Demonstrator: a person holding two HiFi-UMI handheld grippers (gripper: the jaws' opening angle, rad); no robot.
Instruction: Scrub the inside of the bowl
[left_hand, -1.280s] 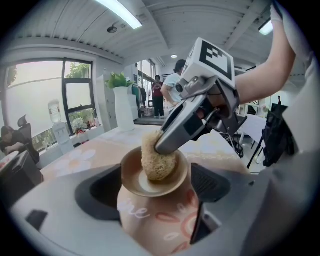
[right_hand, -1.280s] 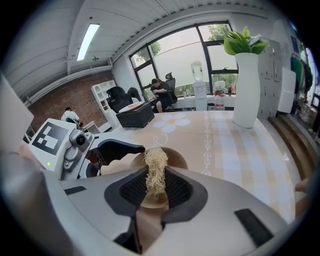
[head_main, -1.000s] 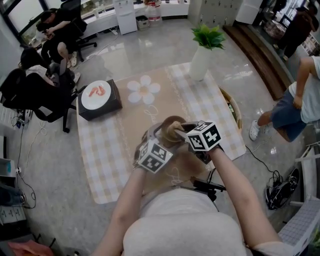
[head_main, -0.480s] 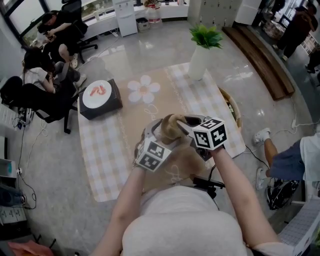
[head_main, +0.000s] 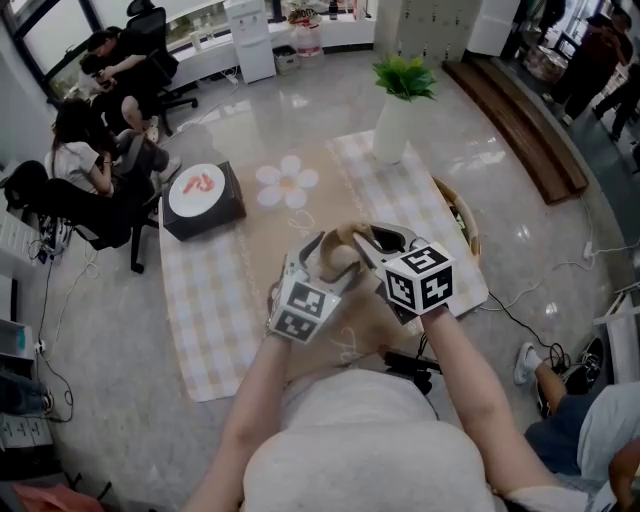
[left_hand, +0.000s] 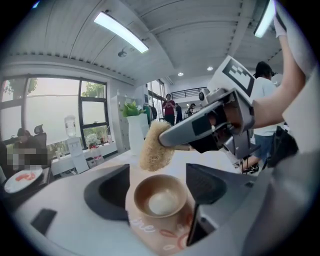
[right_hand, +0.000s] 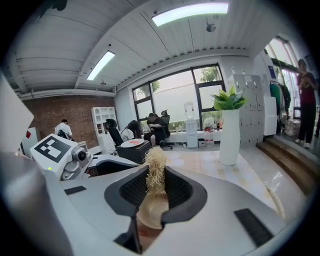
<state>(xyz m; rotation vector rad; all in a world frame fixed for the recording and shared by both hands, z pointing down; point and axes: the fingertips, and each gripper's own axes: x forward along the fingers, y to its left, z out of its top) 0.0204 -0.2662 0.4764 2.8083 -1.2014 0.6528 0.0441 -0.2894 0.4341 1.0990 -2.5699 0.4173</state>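
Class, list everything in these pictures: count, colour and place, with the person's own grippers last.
bowl: one, brown, between the left gripper jaws.
scrubber: one, straw-coloured, in the right gripper.
cloth: one, beige check, spread under the other things.
vase: one, white, holding a green plant, far end of cloth.
plate: one, white, on a black box, cloth's left corner.
basket: one, tan, cloth's right edge.
people: several, round the room.
left gripper: one, grey, jaws apart round the bowl, just been closing a little.
right gripper: one, grey, shut on scrubber.
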